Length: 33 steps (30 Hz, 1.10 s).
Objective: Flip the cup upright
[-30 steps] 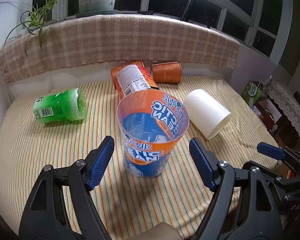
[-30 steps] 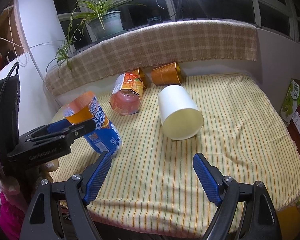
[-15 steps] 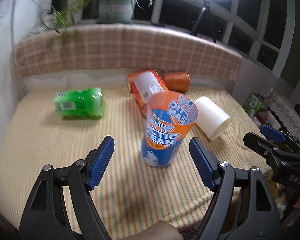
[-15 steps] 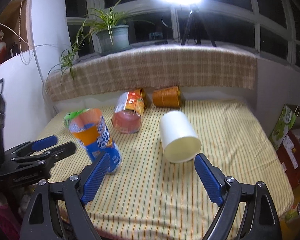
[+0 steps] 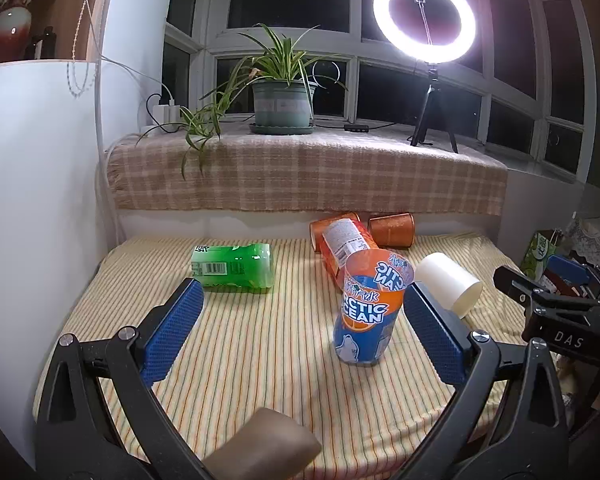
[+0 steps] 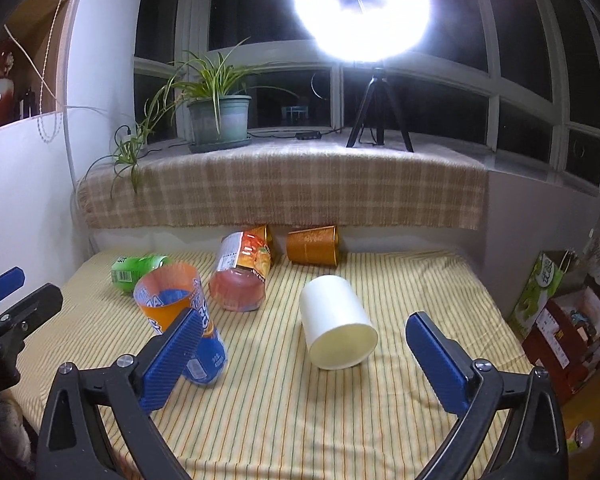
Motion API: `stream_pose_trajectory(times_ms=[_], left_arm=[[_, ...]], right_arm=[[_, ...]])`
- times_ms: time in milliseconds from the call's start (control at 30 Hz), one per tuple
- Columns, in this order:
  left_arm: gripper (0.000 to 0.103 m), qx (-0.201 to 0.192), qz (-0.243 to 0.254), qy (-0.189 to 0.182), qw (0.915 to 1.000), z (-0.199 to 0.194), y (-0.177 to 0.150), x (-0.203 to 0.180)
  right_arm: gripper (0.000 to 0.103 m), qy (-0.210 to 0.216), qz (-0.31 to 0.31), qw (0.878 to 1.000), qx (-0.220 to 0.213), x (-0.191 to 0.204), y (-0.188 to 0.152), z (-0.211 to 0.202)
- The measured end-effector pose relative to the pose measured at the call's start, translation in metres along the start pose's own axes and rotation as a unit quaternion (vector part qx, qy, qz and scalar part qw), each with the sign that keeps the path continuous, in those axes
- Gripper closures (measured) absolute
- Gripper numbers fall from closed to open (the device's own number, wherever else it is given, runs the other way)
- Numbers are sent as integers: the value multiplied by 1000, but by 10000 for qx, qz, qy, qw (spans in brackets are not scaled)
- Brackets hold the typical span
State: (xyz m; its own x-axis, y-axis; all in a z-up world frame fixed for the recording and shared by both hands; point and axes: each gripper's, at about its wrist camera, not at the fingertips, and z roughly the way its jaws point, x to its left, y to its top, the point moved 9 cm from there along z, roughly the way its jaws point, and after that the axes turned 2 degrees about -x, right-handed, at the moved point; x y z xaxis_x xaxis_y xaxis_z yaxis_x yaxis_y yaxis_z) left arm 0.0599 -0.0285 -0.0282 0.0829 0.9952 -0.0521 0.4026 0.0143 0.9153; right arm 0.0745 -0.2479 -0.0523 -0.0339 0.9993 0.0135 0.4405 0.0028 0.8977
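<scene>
Since a second ago both tongs have drawn back and up, and the orange-and-blue cup (image 5: 370,312), then leaning between the left tongs (image 5: 300,332), now stands mouth-up on the striped bench (image 5: 260,360), ahead and toward their right pad. One flip looks done; the white cup (image 6: 336,332) lies on its side just ahead of the right tongs (image 6: 304,360), as do the green cup (image 5: 234,266) and others beyond. Both tongs gape wide, released, holding nothing.
</scene>
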Motion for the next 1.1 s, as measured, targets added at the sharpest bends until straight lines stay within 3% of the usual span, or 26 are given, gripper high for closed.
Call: stream_pose_trajectory(times_ms=[1100], left_arm=[[1, -35, -14, 57, 10000, -6, 1, 3]], right_arm=[[0, -68, 7, 10000, -64, 1, 4, -2]])
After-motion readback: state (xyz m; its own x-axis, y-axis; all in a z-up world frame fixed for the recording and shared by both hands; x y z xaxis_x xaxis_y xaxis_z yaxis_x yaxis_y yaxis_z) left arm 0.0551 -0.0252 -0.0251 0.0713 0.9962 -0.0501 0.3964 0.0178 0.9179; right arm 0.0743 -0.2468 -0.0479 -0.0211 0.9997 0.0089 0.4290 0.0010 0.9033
